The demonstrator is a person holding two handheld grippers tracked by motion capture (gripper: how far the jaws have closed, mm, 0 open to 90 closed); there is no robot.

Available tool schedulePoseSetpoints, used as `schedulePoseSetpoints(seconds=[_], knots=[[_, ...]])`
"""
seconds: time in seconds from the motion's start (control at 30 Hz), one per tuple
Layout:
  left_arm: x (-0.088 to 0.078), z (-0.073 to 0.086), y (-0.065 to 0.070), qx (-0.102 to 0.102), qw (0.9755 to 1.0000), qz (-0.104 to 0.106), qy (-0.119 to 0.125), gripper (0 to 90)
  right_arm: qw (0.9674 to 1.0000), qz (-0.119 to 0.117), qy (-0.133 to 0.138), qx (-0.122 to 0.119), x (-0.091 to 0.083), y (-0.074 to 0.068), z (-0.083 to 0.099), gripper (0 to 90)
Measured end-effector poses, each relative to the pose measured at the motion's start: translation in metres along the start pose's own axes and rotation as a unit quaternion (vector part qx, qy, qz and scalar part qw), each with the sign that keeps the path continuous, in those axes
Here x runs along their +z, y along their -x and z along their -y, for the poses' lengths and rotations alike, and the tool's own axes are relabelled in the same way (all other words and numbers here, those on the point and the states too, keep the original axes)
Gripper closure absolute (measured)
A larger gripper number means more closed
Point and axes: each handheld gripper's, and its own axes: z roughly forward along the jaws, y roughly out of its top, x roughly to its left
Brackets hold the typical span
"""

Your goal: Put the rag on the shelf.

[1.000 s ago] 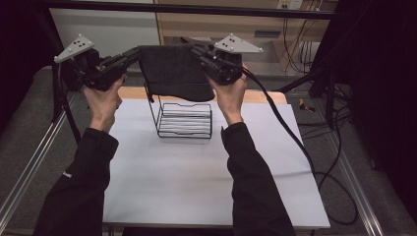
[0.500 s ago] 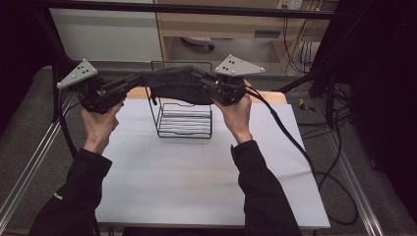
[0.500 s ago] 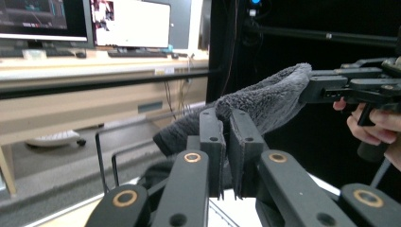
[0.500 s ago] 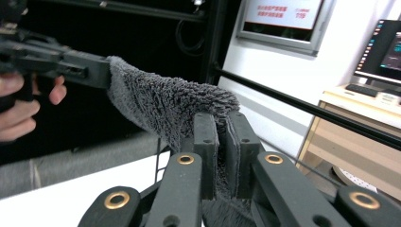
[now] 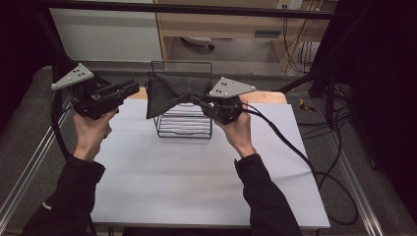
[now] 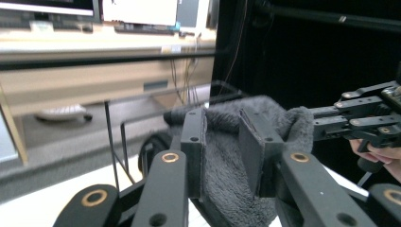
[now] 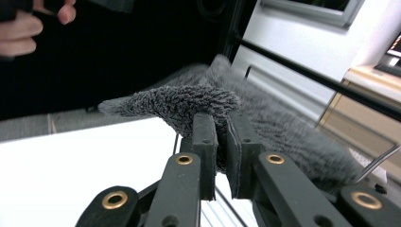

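Note:
A dark grey fleece cloth (image 5: pixel 169 88) hangs over the top of a black wire basket (image 5: pixel 182 125) at the back of the white table (image 5: pixel 196 182). My right gripper (image 5: pixel 195 100) is shut on the cloth's right corner, and the fleece (image 7: pixel 283 123) bulges over its jaws (image 7: pixel 220 137). My left gripper (image 5: pixel 132 88) is just left of the cloth and apart from it. Its jaws (image 6: pixel 224 142) have just been opening and stand open. The cloth (image 6: pixel 283 123) lies beyond them, not pressed by the pads.
The basket's wire frame (image 6: pixel 116 142) rises behind the cloth. A black frame bar (image 5: pixel 196 9) crosses the back, with a wooden shelf unit beyond it. Cables (image 5: pixel 295 142) trail off the table's right side. The right hand's gripper (image 6: pixel 364 118) faces the left one.
Both hands have come down and the cloth has dropped from a taut span onto the basket's top. The left gripper has let go of its corner and drawn off to the left.

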Motion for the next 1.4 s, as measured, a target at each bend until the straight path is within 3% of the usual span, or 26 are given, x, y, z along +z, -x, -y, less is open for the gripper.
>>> schedulePoseSetpoints(seconds=[0.13, 0.27, 0.4, 0.53, 0.7, 0.8, 0.87, 0.97, 1.17, 1.27, 1.4], knots=[[0.019, 0.016, -0.002, -0.007, 0.9994, -0.008, -0.034, 69.6, 0.9998, -0.005, -0.020, 0.005, 0.002, -0.001, 0.012, 81.6], [0.036, 0.022, -0.004, -0.005, 0.9984, -0.022, -0.053, 66.4, 0.9991, -0.016, -0.031, 0.023, 0.003, -0.001, 0.020, 72.2], [0.045, 0.012, -0.004, 0.003, 0.9981, -0.042, -0.044, 61.8, 0.9987, -0.013, -0.028, 0.041, 0.000, 0.000, 0.021, 55.9], [0.058, -0.007, -0.003, 0.013, 0.9971, -0.063, -0.042, 58.9, 0.9977, 0.003, -0.022, 0.064, -0.005, 0.005, 0.022, 46.6], [0.079, -0.020, -0.005, 0.017, 0.9941, -0.085, -0.064, 57.6, 0.9926, 0.023, -0.021, 0.117, -0.008, 0.014, 0.027, 46.2], [0.089, -0.019, -0.008, 0.008, 0.9933, -0.079, -0.085, 57.9, 0.9919, 0.033, -0.028, 0.119, -0.003, 0.014, 0.031, 46.2], [0.091, -0.015, -0.009, 0.005, 0.9937, -0.068, -0.089, 63.0, 0.9911, 0.036, -0.030, 0.124, 0.001, 0.015, 0.034, 47.1], [0.090, -0.013, -0.008, 0.008, 0.9936, -0.070, -0.088, 70.1, 0.9899, 0.045, -0.029, 0.132, 0.007, 0.015, 0.037, 51.2], [0.086, -0.018, -0.008, 0.000, 0.9939, -0.054, -0.096, 81.5, 0.9854, 0.054, -0.025, 0.160, 0.015, 0.018, 0.039, 74.8], [0.078, -0.021, -0.007, -0.005, 0.9957, -0.045, -0.080, 82.9, 0.9842, 0.059, -0.021, 0.165, 0.015, 0.019, 0.039, 85.3], [0.063, -0.028, -0.002, -0.006, 0.9980, -0.026, -0.056, 83.3, 0.9834, 0.061, -0.013, 0.170, 0.017, 0.019, 0.038, 88.0]])
